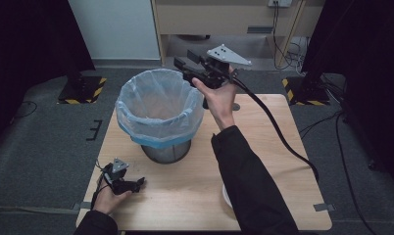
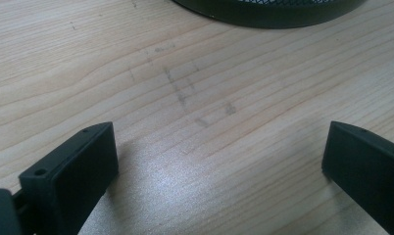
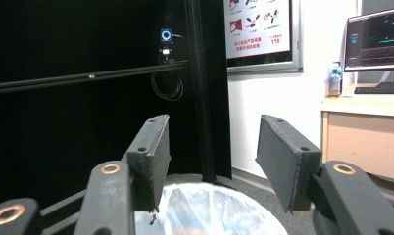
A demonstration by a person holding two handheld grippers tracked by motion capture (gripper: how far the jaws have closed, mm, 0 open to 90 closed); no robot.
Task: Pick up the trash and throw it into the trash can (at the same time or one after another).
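Above the upright bin (image 1: 160,113), the right hand-held gripper (image 1: 185,66) gapes empty; the left hand-held gripper (image 1: 138,183) rests spread wide.

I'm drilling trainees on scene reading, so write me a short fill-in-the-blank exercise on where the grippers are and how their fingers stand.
1. The right gripper is held above the far rim of the ____, which is lined with a clear bag.
2. The left gripper rests low on the wooden ____ near its front left corner.
3. The left gripper's fingers stand wide ____ with nothing between them.

Missing words: bin; table; open
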